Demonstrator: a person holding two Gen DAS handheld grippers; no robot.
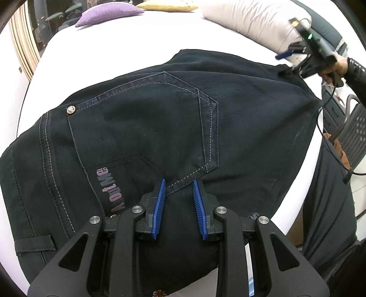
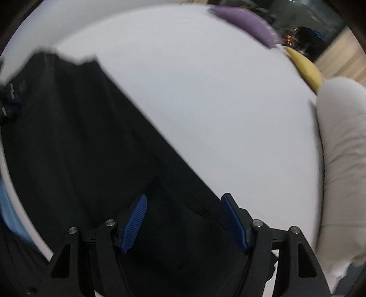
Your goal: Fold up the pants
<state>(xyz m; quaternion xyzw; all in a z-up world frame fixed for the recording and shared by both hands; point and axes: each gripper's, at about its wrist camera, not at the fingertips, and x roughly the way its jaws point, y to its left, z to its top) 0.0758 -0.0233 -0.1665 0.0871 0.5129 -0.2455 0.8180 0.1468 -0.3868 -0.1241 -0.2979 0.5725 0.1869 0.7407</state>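
Observation:
Dark navy pants (image 1: pixel 146 118) lie folded on a white bed (image 1: pixel 114 45), back pocket and a pink logo facing up. My left gripper (image 1: pixel 179 182) is open just above the pocket's lower corner, nothing between its blue pads. My right gripper (image 2: pixel 184 197) is open over the far end of the pants (image 2: pixel 80 137), its blue pads apart and empty. In the left wrist view the right gripper (image 1: pixel 295 59) hovers at the pants' far right corner, held by a hand.
A purple cushion (image 1: pixel 107 12), a yellow cushion (image 1: pixel 169 4) and a beige pillow (image 1: pixel 251 20) lie at the bed's far side. The pillow (image 2: pixel 343 160) is close to my right gripper. A chair (image 1: pixel 354 132) and cables stand beside the bed on the right.

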